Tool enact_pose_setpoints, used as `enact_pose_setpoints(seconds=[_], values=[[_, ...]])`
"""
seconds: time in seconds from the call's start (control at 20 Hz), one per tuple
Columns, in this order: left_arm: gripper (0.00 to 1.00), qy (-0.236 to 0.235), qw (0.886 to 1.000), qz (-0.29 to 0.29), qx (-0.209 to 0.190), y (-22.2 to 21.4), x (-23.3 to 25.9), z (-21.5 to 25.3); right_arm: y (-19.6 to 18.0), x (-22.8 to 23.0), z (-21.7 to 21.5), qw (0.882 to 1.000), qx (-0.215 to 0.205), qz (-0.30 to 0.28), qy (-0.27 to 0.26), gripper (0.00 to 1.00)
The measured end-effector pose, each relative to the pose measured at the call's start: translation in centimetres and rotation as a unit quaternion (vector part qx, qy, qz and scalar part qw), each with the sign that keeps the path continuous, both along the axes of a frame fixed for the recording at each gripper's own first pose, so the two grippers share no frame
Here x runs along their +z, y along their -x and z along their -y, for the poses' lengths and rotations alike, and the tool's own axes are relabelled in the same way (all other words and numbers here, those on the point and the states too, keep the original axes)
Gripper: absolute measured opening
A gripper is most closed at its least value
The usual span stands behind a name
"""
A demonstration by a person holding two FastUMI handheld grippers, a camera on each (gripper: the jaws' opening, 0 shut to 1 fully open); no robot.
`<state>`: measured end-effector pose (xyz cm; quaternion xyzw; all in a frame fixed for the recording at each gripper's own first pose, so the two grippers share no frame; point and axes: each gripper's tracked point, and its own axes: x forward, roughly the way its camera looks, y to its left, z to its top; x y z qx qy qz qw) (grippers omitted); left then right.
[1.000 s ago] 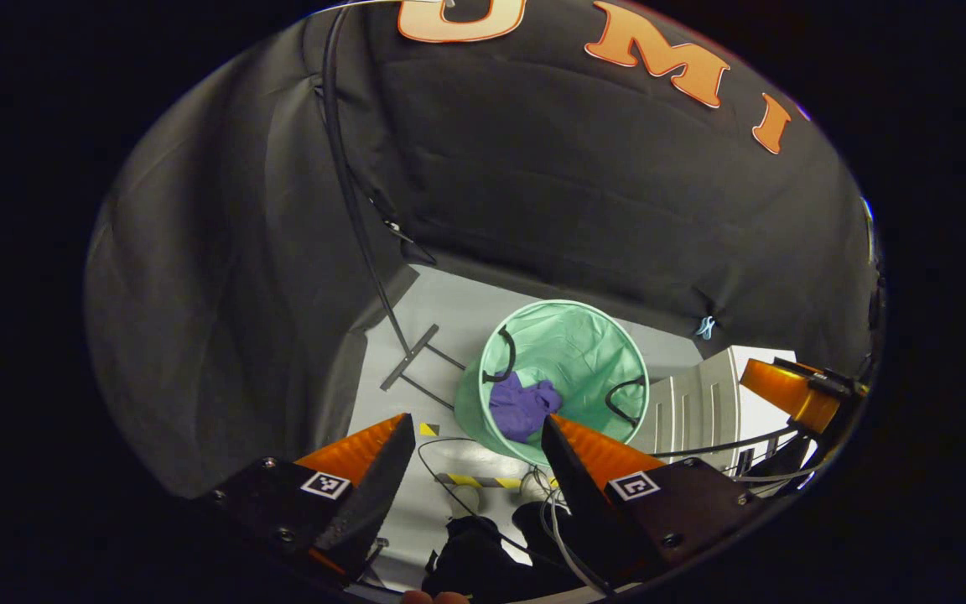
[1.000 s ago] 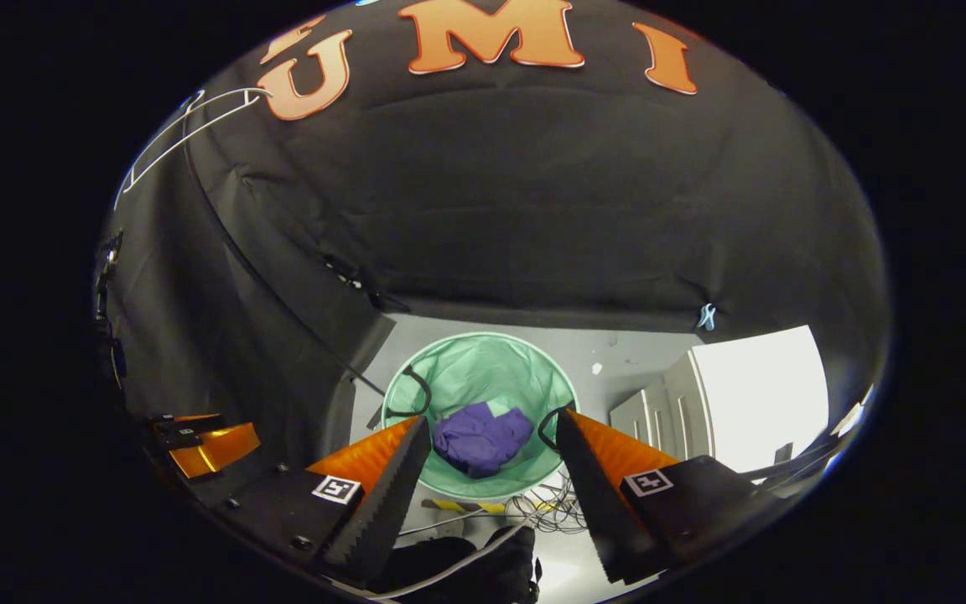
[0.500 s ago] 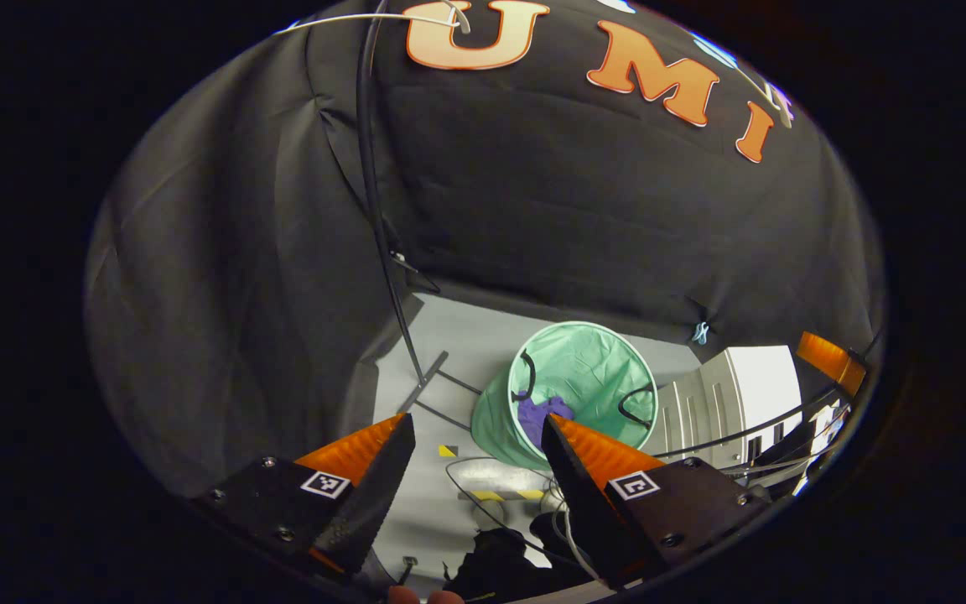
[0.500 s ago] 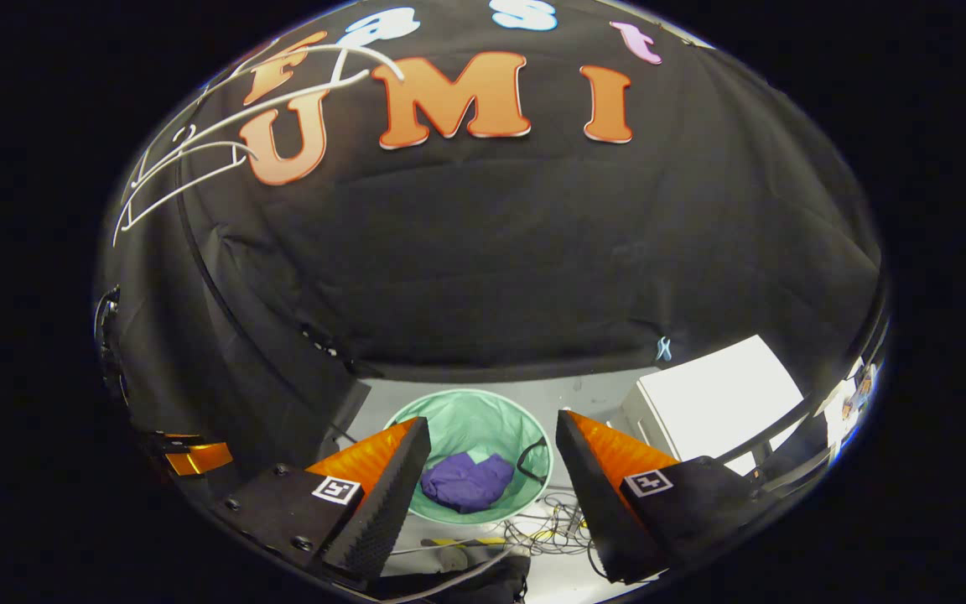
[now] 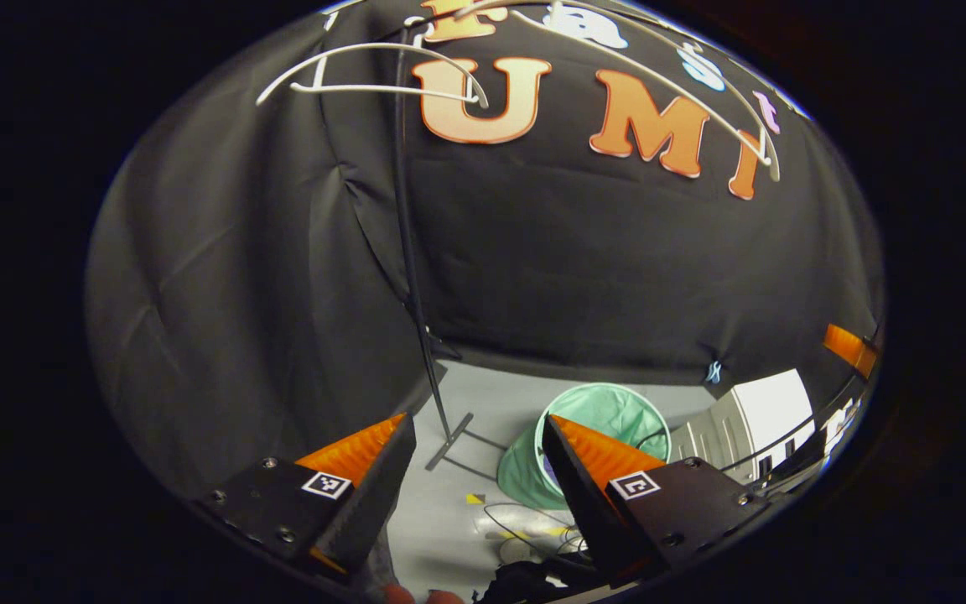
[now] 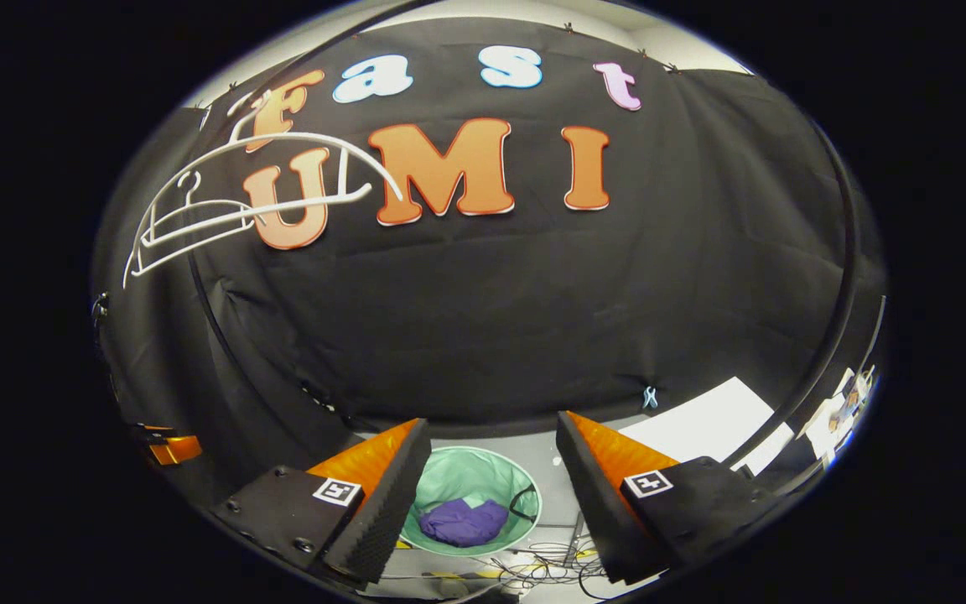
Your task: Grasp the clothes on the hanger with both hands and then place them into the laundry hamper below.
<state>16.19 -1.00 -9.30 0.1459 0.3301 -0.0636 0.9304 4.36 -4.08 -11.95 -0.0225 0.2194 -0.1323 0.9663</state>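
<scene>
In the hamper [image 6: 525, 482] lies the purple garment [image 6: 462, 521]. Both grippers, left [image 5: 479, 436] and right [image 6: 493, 436], gape empty above it. The hanger [image 6: 223, 205] is bare.

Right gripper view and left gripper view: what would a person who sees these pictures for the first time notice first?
The eye goes first to the green hamper on the floor below, with purple clothes lying inside it. Next come the bare white hangers high on the left, in front of the black wall. The right hand-held gripper is open and empty above the hamper; the left hand-held gripper is open too.
</scene>
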Motion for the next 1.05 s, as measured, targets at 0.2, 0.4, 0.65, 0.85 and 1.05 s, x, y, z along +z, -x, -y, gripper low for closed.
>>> enact_pose_setpoints(seconds=[0.2,0.4,0.65,0.85,1.05], values=[[0.97,0.017,0.996,0.082,-0.016,-0.9,5.1,0.7,-0.4,3.4,-0.3,0.999,0.007,0.038,0.019,0.99],[0.96,0.039,0.987,0.157,-0.018,-0.9,10.2,1.9,0.2,5.9,-0.1,0.997,0.009,0.077,0.020,1.00],[0.96,0.060,0.971,0.231,-0.025,-0.7,16.5,2.1,1.0,9.6,-0.8,0.990,0.021,0.126,0.053,0.98],[0.96,0.076,0.960,0.269,-0.024,-0.6,19.6,2.9,1.6,12.5,-1.8,0.986,0.030,0.157,0.054,0.89],[0.93,0.083,0.947,0.310,-0.034,-0.3,23.1,2.9,2.3,15.2,-1.8,0.981,0.032,0.182,0.061,0.89]])
